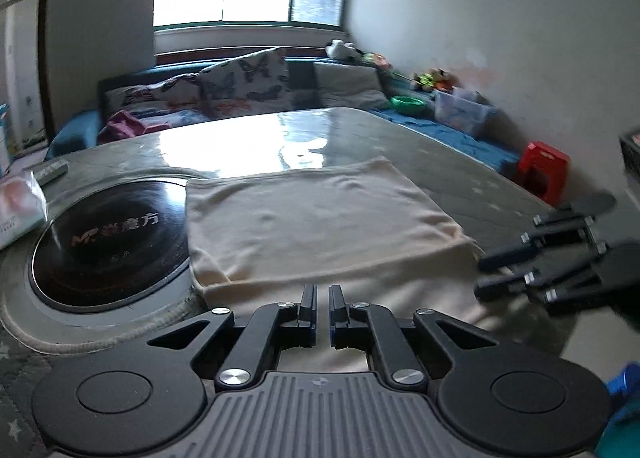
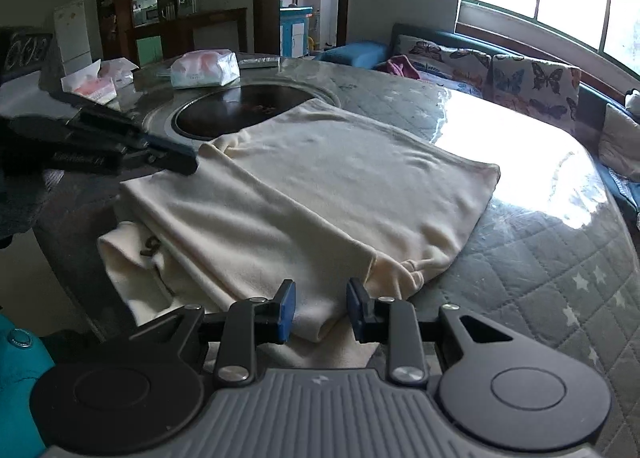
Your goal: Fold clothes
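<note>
A cream garment point(image 1: 320, 218) lies folded flat on the grey quilted table, its near part hanging over the table's edge; it also shows in the right wrist view point(image 2: 320, 186). My left gripper point(image 1: 322, 298) hovers just above the garment's near edge with its jaws almost together and nothing visibly between them. My right gripper point(image 2: 320, 310) is open, its blue pads astride the folded near corner without pinching it. The right gripper shows at the right in the left wrist view point(image 1: 488, 274), the left gripper at the left in the right wrist view point(image 2: 188, 162).
A round black induction hob point(image 1: 112, 242) is set into the table left of the garment, partly under it. Tissue packs point(image 2: 204, 66) and a remote lie beyond it. A sofa with butterfly cushions point(image 1: 244, 82) lines the far side. A red stool point(image 1: 544, 170) stands on the right.
</note>
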A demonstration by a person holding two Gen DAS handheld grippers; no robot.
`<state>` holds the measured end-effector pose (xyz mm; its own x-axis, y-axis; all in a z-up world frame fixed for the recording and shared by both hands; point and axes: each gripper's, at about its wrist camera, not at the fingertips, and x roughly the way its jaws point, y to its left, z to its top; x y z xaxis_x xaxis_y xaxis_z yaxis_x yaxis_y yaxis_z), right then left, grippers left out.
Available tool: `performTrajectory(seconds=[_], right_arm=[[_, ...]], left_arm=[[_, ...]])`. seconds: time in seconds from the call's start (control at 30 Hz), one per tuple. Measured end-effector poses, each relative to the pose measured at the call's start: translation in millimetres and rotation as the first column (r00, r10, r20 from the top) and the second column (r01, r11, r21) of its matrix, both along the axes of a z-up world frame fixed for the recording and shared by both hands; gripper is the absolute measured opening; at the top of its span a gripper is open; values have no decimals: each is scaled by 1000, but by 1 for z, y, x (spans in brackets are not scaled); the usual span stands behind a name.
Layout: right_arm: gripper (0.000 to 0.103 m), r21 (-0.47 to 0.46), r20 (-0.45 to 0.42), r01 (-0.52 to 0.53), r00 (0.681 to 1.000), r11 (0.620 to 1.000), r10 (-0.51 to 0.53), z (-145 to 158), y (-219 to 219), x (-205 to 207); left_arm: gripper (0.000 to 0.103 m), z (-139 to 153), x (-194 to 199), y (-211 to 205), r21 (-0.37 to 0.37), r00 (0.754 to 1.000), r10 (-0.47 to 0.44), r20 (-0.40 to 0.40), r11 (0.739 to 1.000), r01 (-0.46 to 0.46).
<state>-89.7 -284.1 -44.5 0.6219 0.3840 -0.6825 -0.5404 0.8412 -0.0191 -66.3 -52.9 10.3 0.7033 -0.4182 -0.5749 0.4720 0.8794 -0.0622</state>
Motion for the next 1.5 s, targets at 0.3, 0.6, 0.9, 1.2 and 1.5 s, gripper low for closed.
performTrajectory(seconds=[0.3,0.6,0.9,1.2,1.5], right_arm=[[28,-14,2,-18,1000,1000,18,-2,1,-9],[28,-38,14,-60,998,997,61,8,6,-19],[36,-79,28,-108,993,991,111,15,13,-30],[56,-84,35,-196,979,977,200,22,15,-43],[55,-115,63,-262,961,958,271,3,30,-35]], left_arm=[[15,0,-44,11,145,992,-122,36,983,115],[43,-27,-70,-4,322,962,-243,121,927,194],[38,-47,-78,-19,407,909,-351,225,882,239],[9,-27,-42,-11,243,947,-259,191,947,210],[9,-12,3,-4,117,974,-196,110,976,183]])
